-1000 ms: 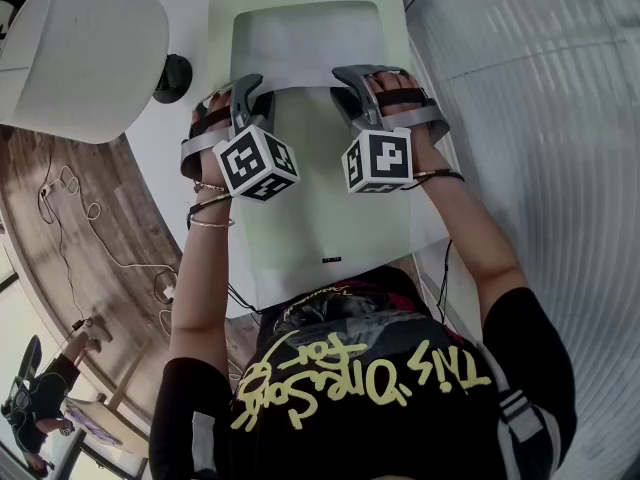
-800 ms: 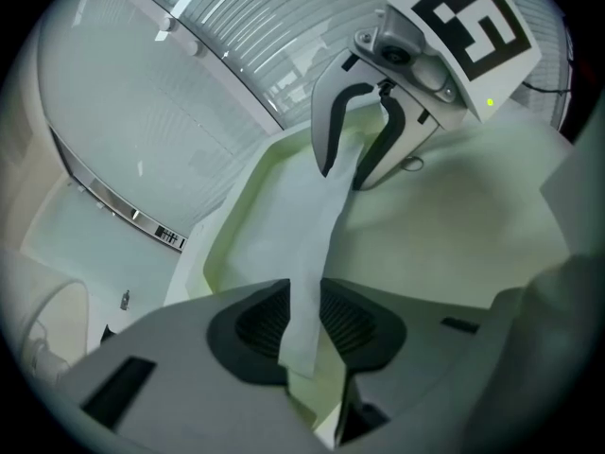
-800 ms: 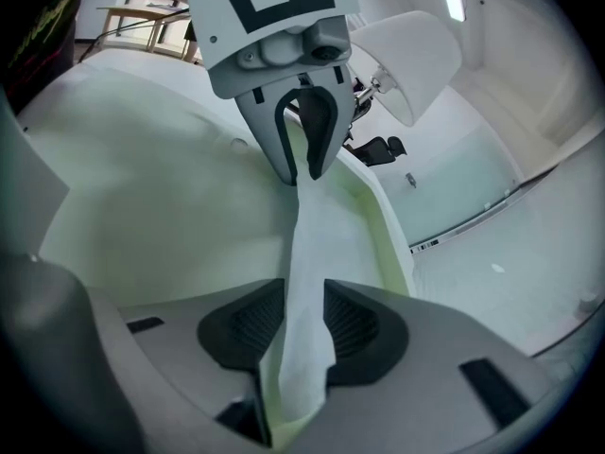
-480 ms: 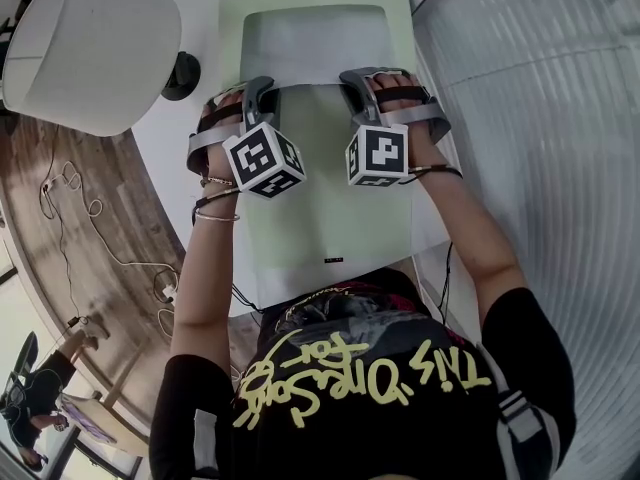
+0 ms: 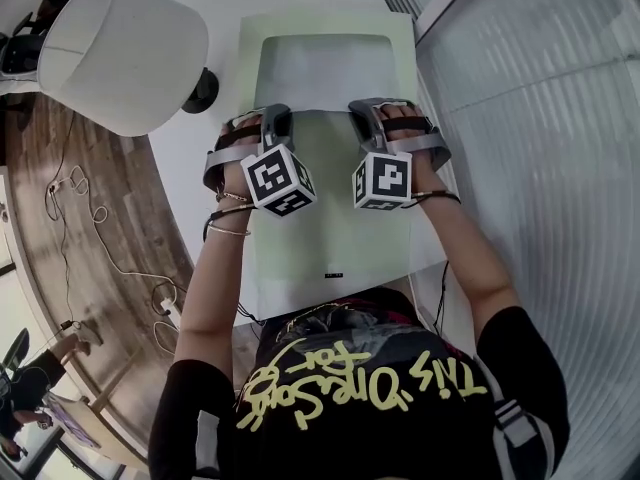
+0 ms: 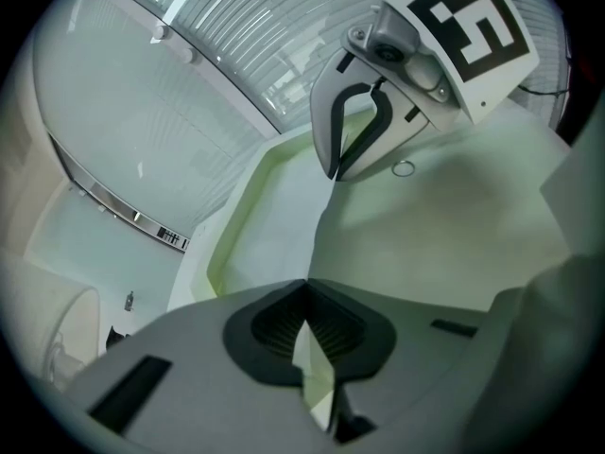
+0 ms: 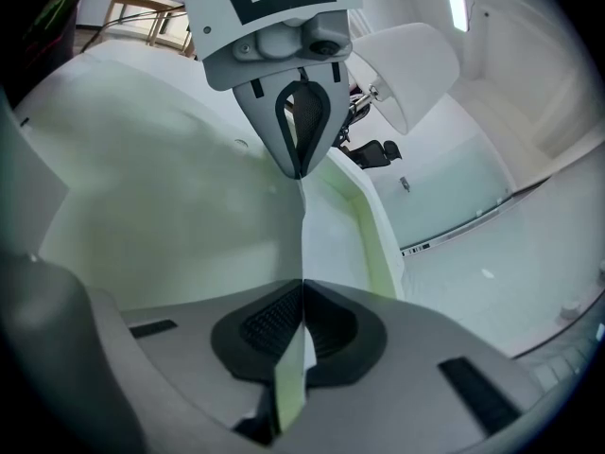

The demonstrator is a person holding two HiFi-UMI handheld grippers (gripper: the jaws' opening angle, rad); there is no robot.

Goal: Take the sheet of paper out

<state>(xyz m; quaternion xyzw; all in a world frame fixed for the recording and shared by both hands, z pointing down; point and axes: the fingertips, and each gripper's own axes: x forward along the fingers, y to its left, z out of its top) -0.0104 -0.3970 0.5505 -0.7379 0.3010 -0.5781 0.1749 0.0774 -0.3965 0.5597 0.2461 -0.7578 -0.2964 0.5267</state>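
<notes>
A flat pale green tray (image 5: 405,28) lies on the white table (image 5: 195,173). A pale, green-tinted sheet of paper (image 5: 330,218) covers its near part. My left gripper (image 5: 272,116) and right gripper (image 5: 365,110) sit side by side at the sheet's far edge. Both have just been closing and now stand shut, each with the thin edge pinched between its pads. In the left gripper view the sheet (image 6: 444,225) runs from my left gripper (image 6: 304,287) over to the right gripper (image 6: 338,170). The right gripper view shows the same sheet (image 7: 180,206) running from my right gripper (image 7: 302,284) to the left gripper (image 7: 299,170).
A white lampshade (image 5: 125,53) on a black base (image 5: 205,90) stands at the table's left, close to the left hand. A ribbed translucent wall (image 5: 540,118) runs along the right. Cables (image 5: 90,228) lie on the wooden floor at the left.
Both grippers' jaws have closed onto the sheet's far edge. The hands have stayed where they were; the head view has shifted a little.
</notes>
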